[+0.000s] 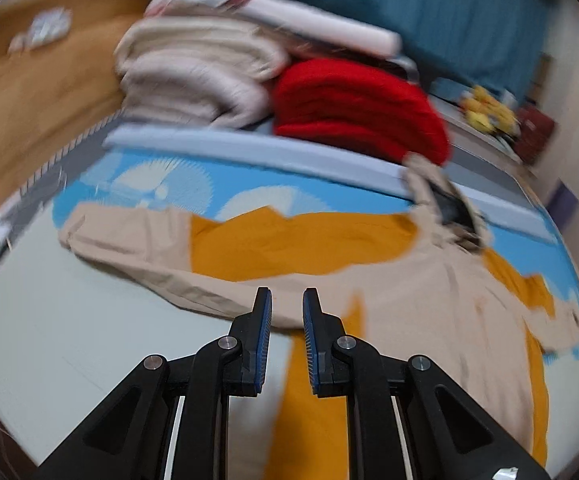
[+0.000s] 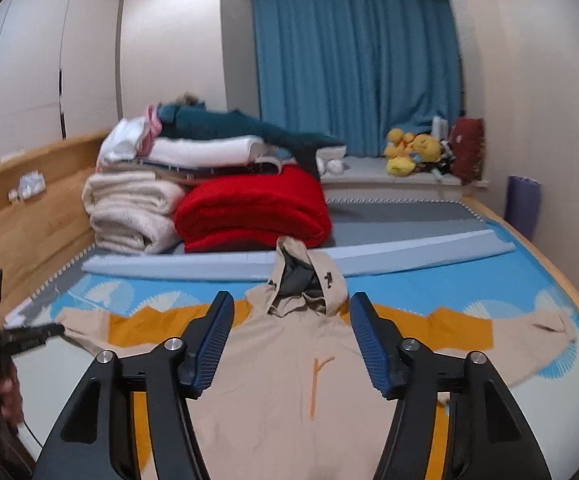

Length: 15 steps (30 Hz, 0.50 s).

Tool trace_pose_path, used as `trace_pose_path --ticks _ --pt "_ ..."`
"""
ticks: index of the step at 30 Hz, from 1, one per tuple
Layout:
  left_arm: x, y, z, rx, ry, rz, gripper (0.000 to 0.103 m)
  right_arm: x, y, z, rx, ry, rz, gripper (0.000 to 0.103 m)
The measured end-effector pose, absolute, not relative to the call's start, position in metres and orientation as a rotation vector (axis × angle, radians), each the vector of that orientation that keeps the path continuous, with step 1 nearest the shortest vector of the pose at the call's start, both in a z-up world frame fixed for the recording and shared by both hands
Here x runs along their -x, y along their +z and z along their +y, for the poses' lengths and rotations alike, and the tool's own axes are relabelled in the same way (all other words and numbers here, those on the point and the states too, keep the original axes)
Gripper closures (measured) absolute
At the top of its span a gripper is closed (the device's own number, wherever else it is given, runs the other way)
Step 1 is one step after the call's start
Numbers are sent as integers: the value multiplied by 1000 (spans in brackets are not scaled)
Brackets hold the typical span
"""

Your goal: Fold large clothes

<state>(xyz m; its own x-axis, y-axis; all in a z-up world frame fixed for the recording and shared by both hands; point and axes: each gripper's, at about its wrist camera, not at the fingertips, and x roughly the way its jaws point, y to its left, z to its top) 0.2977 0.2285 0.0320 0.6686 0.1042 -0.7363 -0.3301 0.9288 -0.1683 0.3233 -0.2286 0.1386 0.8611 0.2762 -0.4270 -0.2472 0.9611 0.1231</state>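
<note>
A beige jacket [image 2: 281, 380] with orange panels lies spread flat on the bed, front up, its grey-lined hood [image 2: 301, 284] pointing away and both sleeves stretched sideways. My right gripper [image 2: 291, 308] hovers open over the chest, nothing between its fingers. My left gripper [image 1: 286, 296] hangs over the lower edge of the jacket's left sleeve [image 1: 129, 236]; its jaws stand a narrow gap apart with nothing pinched. In the right wrist view the left gripper [image 2: 55, 330] is at the far left, its tip by the sleeve cuff [image 2: 73, 320], held in a person's hand [image 2: 5, 396]. The left wrist view is blurred.
Folded cream [image 2: 129, 212], red [image 2: 253, 208], white and teal blankets are stacked at the back left against a wooden headboard [image 2: 29, 232]. A pale blue rolled strip [image 2: 409, 254] crosses the bed behind the hood. Plush toys [image 2: 409, 152] sit on a ledge under a blue curtain.
</note>
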Motion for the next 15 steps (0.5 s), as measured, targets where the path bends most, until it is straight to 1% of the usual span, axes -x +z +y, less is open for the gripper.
trace_pose_path --ticks 1,3,4,5,6,7,8,10,13,15 --pt "-303 17 249 340 285 820 90 -332 125 -227 -67 275 472 42" --pt "-313 -12 293 423 360 863 90 -352 95 -225 -84 268 559 42" --pt "-316 -24 313 466 386 877 90 -363 84 -224 -107 286 607 44" --pt "-320 -33 335 505 407 878 90 -371 75 -223 -135 301 632 51" --pt "-320 -38 351 524 426 872 89 -377 66 -222 -145 300 650 66" --pt "-321 -43 366 536 453 866 86 -382 58 -219 -144 297 669 76" --pt "-320 -49 385 554 488 860 84 -391 50 -216 -141 300 688 93" --pt "-317 -64 422 621 549 846 70 -399 39 -213 -132 292 701 93" --pt "-308 -89 473 743 612 815 62 -405 28 -210 -94 296 719 92" --pt "-300 -107 505 857 619 772 61 -408 23 -205 -69 306 738 90"
